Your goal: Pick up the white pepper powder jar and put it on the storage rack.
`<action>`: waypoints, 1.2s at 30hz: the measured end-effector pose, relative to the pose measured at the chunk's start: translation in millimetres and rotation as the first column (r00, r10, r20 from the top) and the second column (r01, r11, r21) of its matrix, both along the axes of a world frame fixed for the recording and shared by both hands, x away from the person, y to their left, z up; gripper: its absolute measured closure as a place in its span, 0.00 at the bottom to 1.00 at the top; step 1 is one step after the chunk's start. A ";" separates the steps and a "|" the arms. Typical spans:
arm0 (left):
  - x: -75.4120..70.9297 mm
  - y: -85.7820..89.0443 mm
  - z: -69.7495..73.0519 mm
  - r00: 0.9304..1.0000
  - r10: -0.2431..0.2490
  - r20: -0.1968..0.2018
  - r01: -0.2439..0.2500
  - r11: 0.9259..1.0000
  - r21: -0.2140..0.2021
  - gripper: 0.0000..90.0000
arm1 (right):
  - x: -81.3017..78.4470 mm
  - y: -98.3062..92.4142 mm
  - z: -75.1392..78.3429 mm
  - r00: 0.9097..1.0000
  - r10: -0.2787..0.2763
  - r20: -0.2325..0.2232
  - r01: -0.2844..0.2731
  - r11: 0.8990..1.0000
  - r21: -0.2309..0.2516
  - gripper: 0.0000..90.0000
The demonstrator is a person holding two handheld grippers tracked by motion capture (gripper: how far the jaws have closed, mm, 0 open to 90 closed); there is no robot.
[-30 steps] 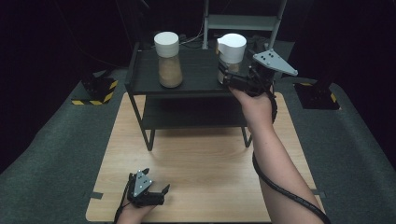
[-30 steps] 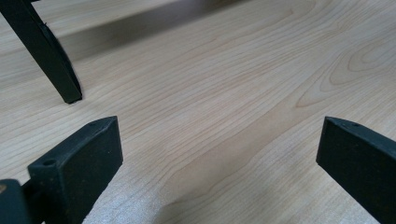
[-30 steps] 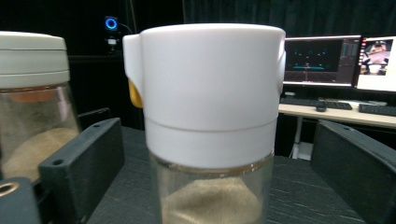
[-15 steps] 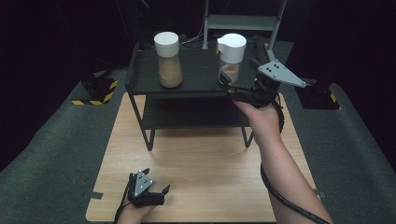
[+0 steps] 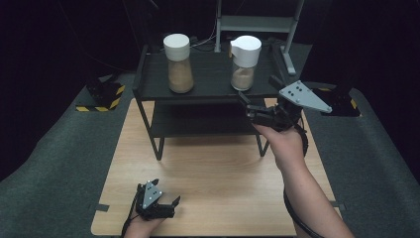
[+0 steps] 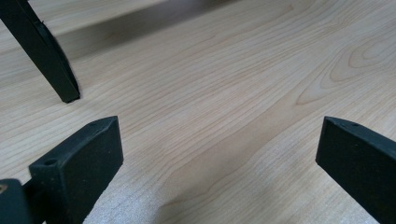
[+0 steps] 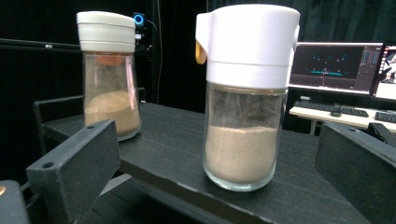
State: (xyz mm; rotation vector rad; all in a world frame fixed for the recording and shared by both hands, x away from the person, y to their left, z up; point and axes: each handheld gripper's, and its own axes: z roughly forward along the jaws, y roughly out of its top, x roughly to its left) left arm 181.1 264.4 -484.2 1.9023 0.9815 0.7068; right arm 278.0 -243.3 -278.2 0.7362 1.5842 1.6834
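Two glass jars of brown powder with white lids stand on the top of a black shelf. The left jar has a flat lid. The right jar has a spouted lid. My right gripper hovers at the shelf's front right edge, open, a short way back from the right jar, which stands between its jaws' lines of sight without touching them. My left gripper rests low over the wooden table at the front left, open, with nothing between its jaws.
The shelf has a lower tier, and thin legs stand on the table. A metal stand rises behind the shelf. Monitors and a keyboard sit far behind. Grey floor mats surround the table.
My right gripper has drawn back from the right jar, toward the person and slightly right; the jar stays upright on the shelf. The left gripper has not moved.
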 end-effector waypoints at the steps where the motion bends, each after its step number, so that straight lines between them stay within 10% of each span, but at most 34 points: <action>1: -0.2 -0.3 0.0 1.000 -0.001 0.001 0.001 1.000 0.002 0.01 | -1.2 -0.6 -0.7 1.000 0.001 0.000 -0.001 1.000 -0.002 0.00; 36: -1.4 -4.3 0.6 1.000 -0.012 0.012 0.012 0.999 0.035 0.01 | -52.6 -27.0 -75.5 0.999 0.041 -0.021 -0.043 0.996 -0.082 0.00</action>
